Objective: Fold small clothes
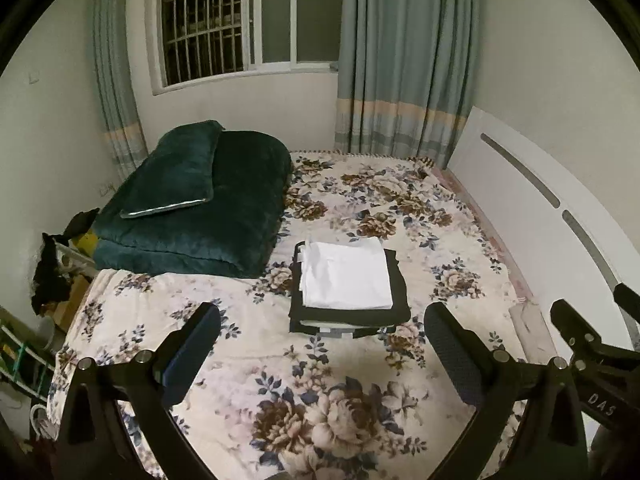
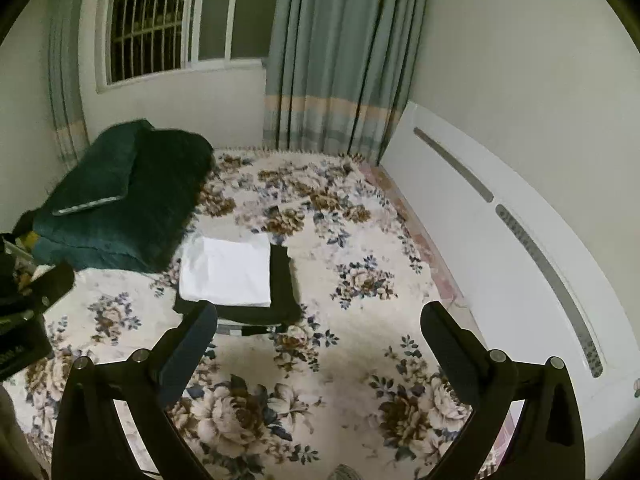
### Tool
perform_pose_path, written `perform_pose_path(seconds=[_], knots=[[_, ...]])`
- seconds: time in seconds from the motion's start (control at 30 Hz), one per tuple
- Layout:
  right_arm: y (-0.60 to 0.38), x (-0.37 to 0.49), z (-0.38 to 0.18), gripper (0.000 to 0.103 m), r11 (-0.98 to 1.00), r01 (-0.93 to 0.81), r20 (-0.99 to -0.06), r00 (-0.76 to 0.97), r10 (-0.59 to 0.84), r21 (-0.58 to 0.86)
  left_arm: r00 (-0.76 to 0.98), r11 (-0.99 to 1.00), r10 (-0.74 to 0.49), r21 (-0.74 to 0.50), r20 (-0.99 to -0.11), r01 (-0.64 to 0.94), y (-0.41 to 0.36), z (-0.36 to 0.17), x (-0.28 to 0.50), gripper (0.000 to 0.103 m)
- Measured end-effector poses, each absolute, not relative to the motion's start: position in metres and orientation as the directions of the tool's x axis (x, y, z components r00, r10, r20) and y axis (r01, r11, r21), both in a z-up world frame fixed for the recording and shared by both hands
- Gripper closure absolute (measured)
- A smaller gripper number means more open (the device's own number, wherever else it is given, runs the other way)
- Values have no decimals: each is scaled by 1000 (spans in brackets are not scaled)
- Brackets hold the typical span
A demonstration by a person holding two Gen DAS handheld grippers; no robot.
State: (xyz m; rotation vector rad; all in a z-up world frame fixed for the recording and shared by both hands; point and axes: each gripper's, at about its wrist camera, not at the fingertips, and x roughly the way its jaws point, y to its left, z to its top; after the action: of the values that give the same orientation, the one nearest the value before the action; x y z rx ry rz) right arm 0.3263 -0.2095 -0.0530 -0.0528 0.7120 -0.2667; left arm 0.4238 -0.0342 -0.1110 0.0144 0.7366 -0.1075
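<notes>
A stack of folded clothes lies on the floral bed cover (image 1: pixel 248 360). A folded white garment (image 1: pixel 344 274) sits on top of folded black garments (image 1: pixel 396 312). The stack also shows in the right wrist view, white piece (image 2: pixel 226 270) over black (image 2: pixel 282 292). My left gripper (image 1: pixel 322 320) is open and empty, held above the bed just in front of the stack. My right gripper (image 2: pixel 320 320) is open and empty, to the right of the stack. The right gripper's body (image 1: pixel 592 344) shows at the right edge of the left view.
A folded dark green quilt (image 1: pixel 208 216) with a pillow (image 1: pixel 176 168) on it lies at the bed's far left. A white headboard (image 1: pixel 532 208) runs along the right. Curtains (image 1: pixel 400 64) and a barred window (image 1: pixel 204 20) are behind. Clutter (image 1: pixel 52 272) sits left of the bed.
</notes>
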Motion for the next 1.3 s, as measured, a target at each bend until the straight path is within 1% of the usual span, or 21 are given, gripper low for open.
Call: perform_pose_path(seconds=[0.17, 0.4, 0.83, 1.3], knots=[[-204, 288, -25, 0, 971, 212, -617, 752, -233, -110, 742, 995, -86, -23, -665, 94, -28, -93, 391, 0], [-197, 251, -2, 0, 977, 197, -596, 776, -206, -81, 751, 995, -92, -31, -654, 95, -24, -83, 358, 0], [-193, 225, 8, 0, 983, 172, -587, 790, -179, -68, 787, 997, -76, -34, -613, 69, -14, -67, 329, 0], [-188, 215, 15, 0, 987, 155, -586, 795, -156, -53, 791, 997, -78, -36, -607, 70, -12, -63, 322, 0]])
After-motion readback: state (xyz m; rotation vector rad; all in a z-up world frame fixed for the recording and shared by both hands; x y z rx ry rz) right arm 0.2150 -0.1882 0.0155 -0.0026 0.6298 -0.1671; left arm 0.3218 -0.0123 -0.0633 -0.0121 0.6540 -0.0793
